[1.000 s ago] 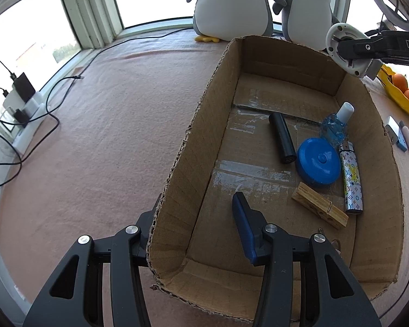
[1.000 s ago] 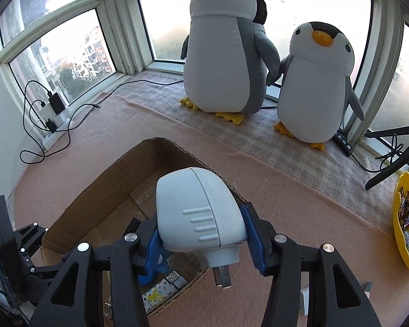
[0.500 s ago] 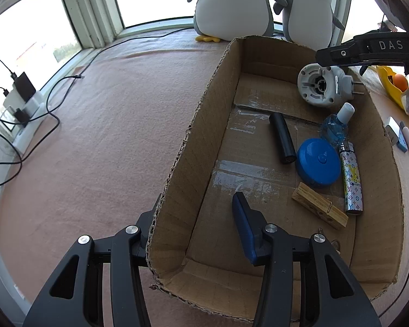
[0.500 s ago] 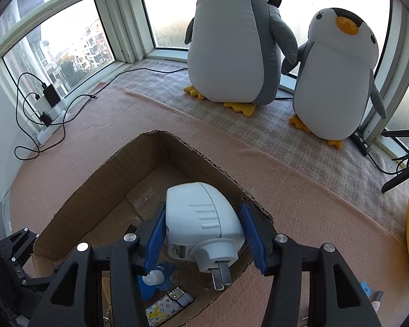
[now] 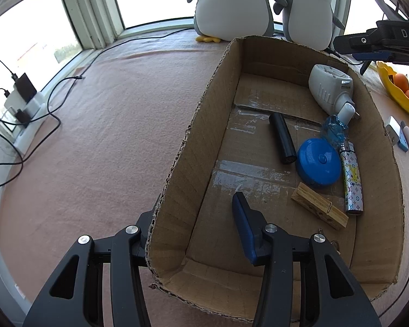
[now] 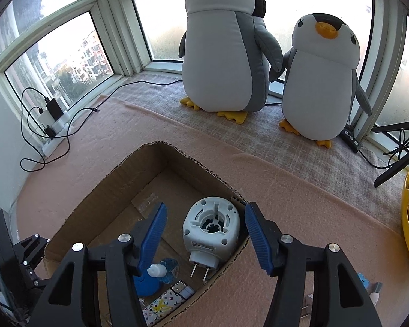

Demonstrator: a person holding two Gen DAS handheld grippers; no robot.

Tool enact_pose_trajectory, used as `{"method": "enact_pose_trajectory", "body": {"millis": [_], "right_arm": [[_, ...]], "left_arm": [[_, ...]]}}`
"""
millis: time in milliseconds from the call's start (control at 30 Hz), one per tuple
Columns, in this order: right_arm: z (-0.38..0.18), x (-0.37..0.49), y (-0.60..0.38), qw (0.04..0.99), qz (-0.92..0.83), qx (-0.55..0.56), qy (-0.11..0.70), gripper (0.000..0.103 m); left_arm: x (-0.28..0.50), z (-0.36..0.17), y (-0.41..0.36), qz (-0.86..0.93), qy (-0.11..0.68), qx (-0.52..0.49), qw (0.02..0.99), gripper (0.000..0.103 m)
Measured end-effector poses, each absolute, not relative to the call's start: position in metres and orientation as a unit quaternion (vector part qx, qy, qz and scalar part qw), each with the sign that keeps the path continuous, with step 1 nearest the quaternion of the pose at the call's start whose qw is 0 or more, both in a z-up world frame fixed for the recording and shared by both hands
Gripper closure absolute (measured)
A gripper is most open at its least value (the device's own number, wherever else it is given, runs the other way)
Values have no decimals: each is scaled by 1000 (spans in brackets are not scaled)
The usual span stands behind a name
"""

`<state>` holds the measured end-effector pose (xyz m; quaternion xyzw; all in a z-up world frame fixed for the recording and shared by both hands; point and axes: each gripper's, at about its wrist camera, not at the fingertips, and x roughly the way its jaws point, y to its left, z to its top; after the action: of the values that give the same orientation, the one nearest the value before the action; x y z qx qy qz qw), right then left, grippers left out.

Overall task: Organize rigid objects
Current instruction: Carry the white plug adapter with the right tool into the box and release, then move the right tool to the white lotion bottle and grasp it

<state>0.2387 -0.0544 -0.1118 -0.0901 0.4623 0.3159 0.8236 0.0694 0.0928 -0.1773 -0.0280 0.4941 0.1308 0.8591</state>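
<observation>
A cardboard box (image 5: pixel 177 150) lies open on the pink cover. My left gripper (image 5: pixel 193 209) straddles its near-left wall, one finger outside and the blue pad inside, shut on that wall. A white plug-in device (image 5: pixel 328 87) rests in the far right corner of the box. My right gripper (image 6: pixel 204 209) hovers over this device (image 6: pixel 211 226). Its jaws are opening, and both blue pads stand clear of the device. Also in the box are a black cylinder (image 5: pixel 282 139), a blue round case (image 5: pixel 319 163), a patterned lighter (image 5: pixel 353 182), a wooden clothespin (image 5: pixel 319 208) and a small blue bottle (image 5: pixel 336 128).
Two plush penguins (image 6: pixel 223 49) stand by the window behind the box. A yellow bowl with oranges (image 5: pixel 398 92) and a few small items (image 5: pixel 403 136) lie right of the box. A power strip with cables (image 5: pixel 21 100) sits at the far left edge.
The right gripper carried the white device down into the box's far right corner and let it go; its pads have spread apart. The left gripper and box stayed still.
</observation>
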Motion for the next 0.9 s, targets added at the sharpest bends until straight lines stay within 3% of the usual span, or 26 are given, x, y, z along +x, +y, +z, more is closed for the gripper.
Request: {"method": "enact_pose_trajectory", "body": {"millis": [533,900], "right_arm": [[-76,218,-158,860,236,-37,450,47],[-84,221,-247,872,130,-18,471,47]], "left_arm": [[70,-177,92,130,494,-26,859,56],[72,-176,92,131,495,-22,859,56]]}}
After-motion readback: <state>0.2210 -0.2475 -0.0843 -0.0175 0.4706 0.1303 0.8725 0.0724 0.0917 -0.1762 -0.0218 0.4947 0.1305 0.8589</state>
